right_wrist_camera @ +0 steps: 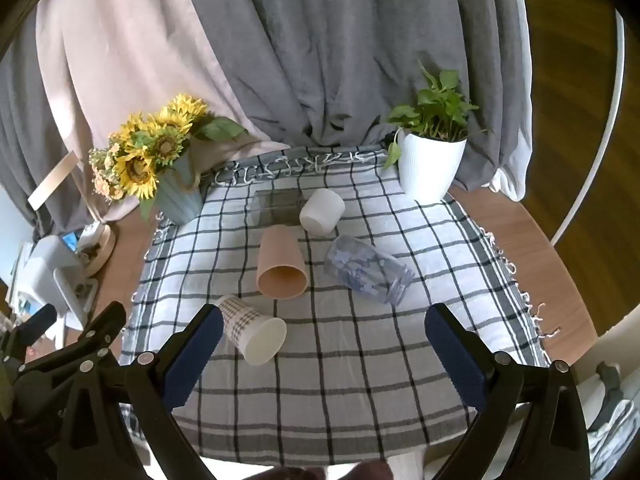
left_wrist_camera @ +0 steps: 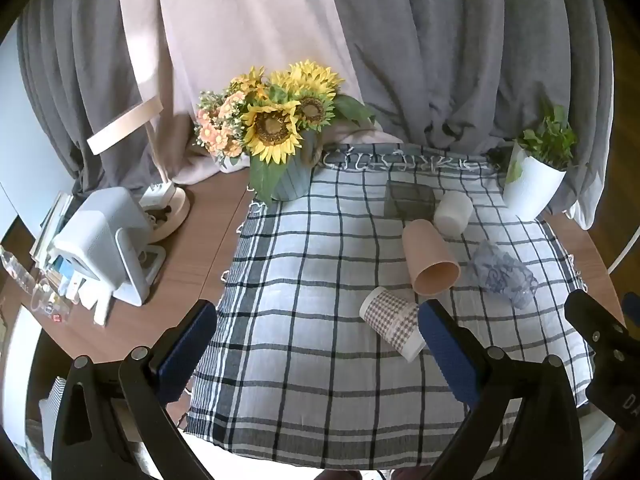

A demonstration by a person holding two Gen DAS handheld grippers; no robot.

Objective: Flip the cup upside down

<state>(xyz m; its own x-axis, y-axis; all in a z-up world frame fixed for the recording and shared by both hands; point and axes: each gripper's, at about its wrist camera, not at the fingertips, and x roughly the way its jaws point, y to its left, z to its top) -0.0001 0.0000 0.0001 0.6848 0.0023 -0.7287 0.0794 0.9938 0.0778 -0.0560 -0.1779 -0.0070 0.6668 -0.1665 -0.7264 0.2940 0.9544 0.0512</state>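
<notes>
Cups lying tipped on the checked cloth [right_wrist_camera: 340, 380].
Both the left gripper [left_wrist_camera: 316, 344] and right gripper [right_wrist_camera: 320, 348] hold their jaws wide apart, empty, low in frame; the houndstooth cup [right_wrist_camera: 252, 334] lies beside the beige cup [right_wrist_camera: 280, 268].

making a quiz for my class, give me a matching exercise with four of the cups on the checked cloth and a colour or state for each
Column 1:
1. houndstooth paper cup
2. peach cup
3. white cup
4. clear patterned glass

Column 2:
A. see-through, on its side, mouth toward the right
B. plain white, farthest back of the four
C. on its side, white inside, nearest the jaws
D. on its side, open mouth facing the camera, middle of the cloth

Pairs: 1-C, 2-D, 3-B, 4-A
</notes>
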